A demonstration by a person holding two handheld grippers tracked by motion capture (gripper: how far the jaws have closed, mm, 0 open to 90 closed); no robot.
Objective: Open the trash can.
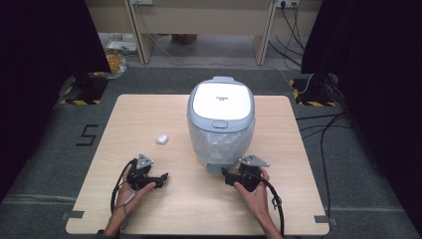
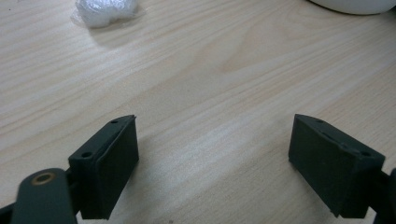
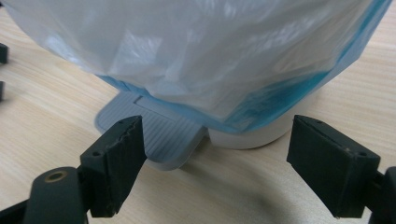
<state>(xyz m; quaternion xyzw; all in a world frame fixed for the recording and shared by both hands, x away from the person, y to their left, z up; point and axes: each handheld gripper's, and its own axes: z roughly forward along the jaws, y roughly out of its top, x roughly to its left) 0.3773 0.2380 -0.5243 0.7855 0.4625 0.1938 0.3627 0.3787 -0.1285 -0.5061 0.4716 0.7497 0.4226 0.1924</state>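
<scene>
Floor (image 1: 59, 149), left of the tabletop (image 1: 149, 109): black numeral "5" (image 1: 87, 135). Bin lid (image 1: 221, 99): small dark brand mark at its centre, too small to read.

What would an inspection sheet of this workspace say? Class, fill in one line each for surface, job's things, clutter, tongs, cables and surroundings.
Surface: wooden table, unmarked.
Job's things: pedal bin, lid shut, liner hanging outside; pedal faces the person. Crumpled wad lies left of the bin, apart from it.
Clutter: nothing seen.
Tongs: left tongs open above bare table; right tongs open, just before the pedal, holding nothing.
Cables: one trails from each tool; more cables lie on the floor at right.
Surroundings: grey floor with a taped "5", black curtains, desk behind.
</scene>
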